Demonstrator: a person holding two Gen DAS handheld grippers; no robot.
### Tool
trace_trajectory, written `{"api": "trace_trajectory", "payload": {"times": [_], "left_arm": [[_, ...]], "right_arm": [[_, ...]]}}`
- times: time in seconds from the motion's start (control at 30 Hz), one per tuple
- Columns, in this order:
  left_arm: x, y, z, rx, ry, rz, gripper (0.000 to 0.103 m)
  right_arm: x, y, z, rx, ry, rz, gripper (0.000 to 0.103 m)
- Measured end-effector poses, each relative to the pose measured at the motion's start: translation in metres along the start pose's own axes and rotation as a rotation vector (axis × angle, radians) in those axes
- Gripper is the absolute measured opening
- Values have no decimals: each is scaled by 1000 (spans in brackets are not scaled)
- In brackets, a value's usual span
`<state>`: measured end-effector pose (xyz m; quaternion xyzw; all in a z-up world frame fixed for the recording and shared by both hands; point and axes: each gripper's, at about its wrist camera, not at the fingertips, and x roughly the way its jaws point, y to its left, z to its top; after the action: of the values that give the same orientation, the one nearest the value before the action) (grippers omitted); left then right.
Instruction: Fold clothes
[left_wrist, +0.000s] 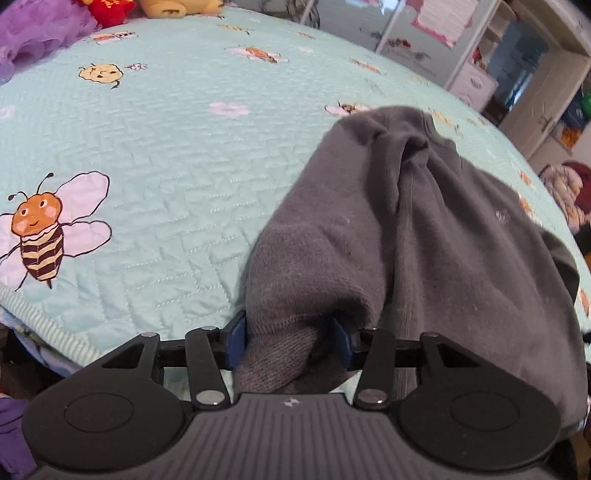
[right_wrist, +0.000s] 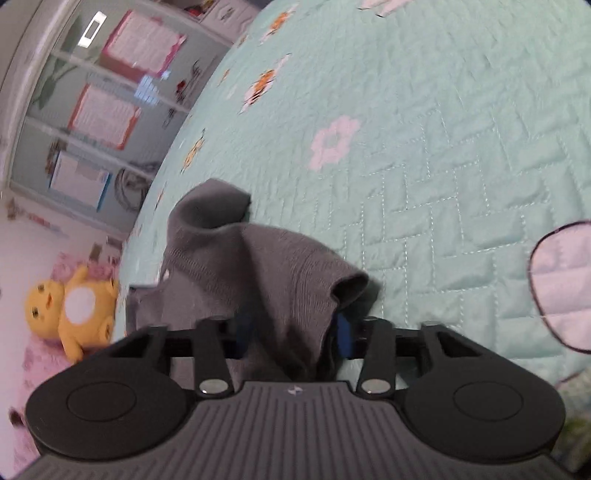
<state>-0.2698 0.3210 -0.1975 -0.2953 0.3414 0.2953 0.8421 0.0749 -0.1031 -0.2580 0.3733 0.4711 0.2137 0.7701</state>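
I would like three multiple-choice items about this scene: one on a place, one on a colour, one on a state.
1. Where does the dark grey knitted garment lie?
A. on the mint quilted bee-print bedspread
B. on a wooden floor
C. in a basket

2. What colour are the pads of the left tongs?
A. red
B. blue
C. white

3. What are the right tongs doing?
A. hanging open above the bed
B. clamping a pillow
C. gripping the garment

Answers: 1 A, the quilt surrounds the cloth in the left view; 2 B, blue shows beside the ribbed cuff; 3 C, grey fabric sits bunched between the pads.
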Motion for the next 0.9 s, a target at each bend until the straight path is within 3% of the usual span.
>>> {"api": "trace_trajectory", "payload": {"times": [0.03,0.07,0.17,0.4,0.43,0.5,0.57,0.63,0.7,0.83,0.9], "left_arm": [[-2,2,2,-6,-9,-8,4],[-4,3,5,-11,-23,-12,4],[-23,7,20,28,-109,34,4],[-88,24,87,135,-359,157,4],[-91,28,95,123,-373,174,5],[-92,39,106,87,-371,220,16],[-84,50,106,40,-340,312,17],[-78,59,93,-16,-311,347,22],[-72,63,79,-58,-279,339,24],[-50,31,54,3,-183,196,28],[-39,15,42,33,-135,125,41]], "right_arm": [[-1,0,3,4,-8,2,15],[-4,0,6,2,-17,4,3],[-18,3,20,-20,-65,14,2],[-118,42,88,-286,-383,-15,0],[-127,43,95,-302,-412,-28,0],[-135,38,104,-299,-448,-63,0],[-136,25,110,-251,-455,-106,5],[-128,8,107,-176,-405,-120,13],[-118,-1,90,-164,-374,-109,31],[-85,-4,54,-170,-164,-57,43],[-68,2,37,-204,-56,-56,44]]}}
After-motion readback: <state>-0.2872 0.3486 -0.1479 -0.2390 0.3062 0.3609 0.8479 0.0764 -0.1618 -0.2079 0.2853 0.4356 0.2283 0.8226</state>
